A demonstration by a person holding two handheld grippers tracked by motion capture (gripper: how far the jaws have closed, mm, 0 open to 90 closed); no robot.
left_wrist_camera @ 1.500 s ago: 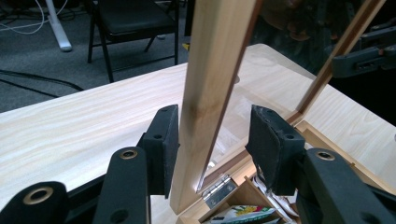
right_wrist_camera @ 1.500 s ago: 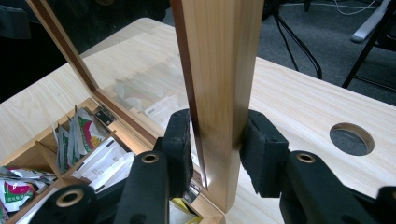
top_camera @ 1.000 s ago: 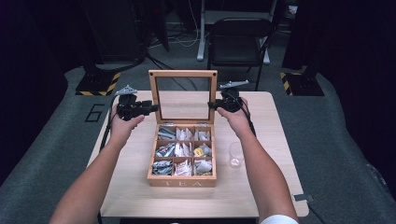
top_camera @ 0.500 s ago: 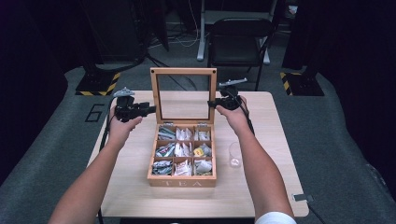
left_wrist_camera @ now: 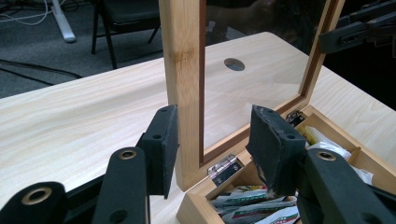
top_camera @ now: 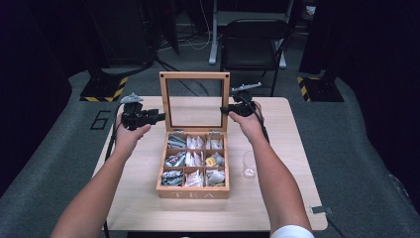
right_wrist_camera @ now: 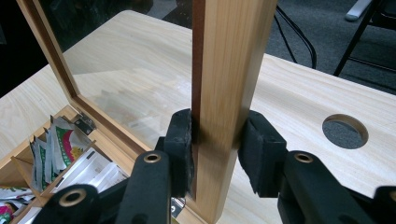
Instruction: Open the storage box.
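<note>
A wooden tea box [top_camera: 193, 191] sits open in the middle of a pale wooden worktop [top_camera: 282, 198], its glass-paned lid [top_camera: 194, 77] standing upright at the back. The left hand-held gripper [left_wrist_camera: 212, 144] brackets the lid's left frame post with its jaws apart; one pad lies against the wood, the other stands clear. The right hand-held gripper [right_wrist_camera: 217, 149] clamps the lid's right frame post between both pads. Tea bags [top_camera: 190, 158] fill the box's compartments. A clear glass [top_camera: 249, 164] stands just right of the box.
</note>
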